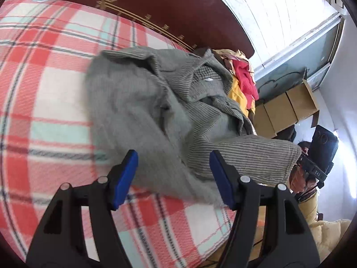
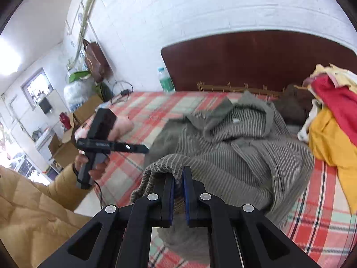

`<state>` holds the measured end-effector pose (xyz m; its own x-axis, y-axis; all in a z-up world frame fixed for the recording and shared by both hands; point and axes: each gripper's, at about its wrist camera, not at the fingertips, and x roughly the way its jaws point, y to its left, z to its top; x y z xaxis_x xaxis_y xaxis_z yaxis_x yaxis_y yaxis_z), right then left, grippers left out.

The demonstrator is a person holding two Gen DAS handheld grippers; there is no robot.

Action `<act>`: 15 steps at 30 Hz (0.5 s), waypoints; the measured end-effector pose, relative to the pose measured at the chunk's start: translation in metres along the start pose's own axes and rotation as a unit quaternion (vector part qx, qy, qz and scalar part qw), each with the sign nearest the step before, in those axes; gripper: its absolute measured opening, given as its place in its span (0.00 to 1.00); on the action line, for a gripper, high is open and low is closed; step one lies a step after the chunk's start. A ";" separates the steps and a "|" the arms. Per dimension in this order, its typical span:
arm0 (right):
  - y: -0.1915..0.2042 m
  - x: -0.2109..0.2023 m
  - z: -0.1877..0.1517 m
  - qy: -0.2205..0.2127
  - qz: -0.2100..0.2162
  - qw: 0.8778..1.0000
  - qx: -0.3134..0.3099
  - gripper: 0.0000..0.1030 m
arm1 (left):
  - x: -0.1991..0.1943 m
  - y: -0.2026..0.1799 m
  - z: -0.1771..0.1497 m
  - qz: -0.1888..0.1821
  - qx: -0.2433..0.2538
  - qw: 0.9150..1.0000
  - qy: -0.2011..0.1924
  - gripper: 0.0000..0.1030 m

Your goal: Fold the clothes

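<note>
A grey striped garment [image 1: 167, 102] lies crumpled on the plaid bed cover [image 1: 44, 89]. My left gripper [image 1: 173, 174] hovers open over its near edge; the blue pads [image 1: 125, 178] stand wide apart and touch no cloth. In the right wrist view my right gripper [image 2: 178, 176] is shut on a lifted fold of the garment [image 2: 234, 151], which drapes over the fingertips. A hand [image 2: 93, 169] at the left holds the other gripper above the bed.
A pile of red and yellow clothes [image 2: 334, 120] sits at the right by the dark wooden headboard [image 2: 256, 62]. A plastic bottle [image 2: 166, 81] stands at the bed's far corner. Cardboard boxes [image 2: 64, 149] crowd the floor beside the bed. A tan padded sleeve [image 2: 33, 212] fills the lower left.
</note>
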<state>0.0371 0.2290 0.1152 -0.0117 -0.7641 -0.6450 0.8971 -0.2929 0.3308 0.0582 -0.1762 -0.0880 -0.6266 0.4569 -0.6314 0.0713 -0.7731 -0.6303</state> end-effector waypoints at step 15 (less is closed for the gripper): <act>-0.007 0.049 -0.020 0.004 0.022 0.999 0.024 0.11 | 0.063 -0.015 -0.021 -0.006 -0.018 1.000 0.018 0.09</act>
<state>0.0395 0.2055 0.0677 0.0299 -0.7725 -0.6343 0.8740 -0.2877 0.3916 0.0332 -0.1264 -0.1277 -0.5986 0.4826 -0.6394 0.0917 -0.7516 -0.6532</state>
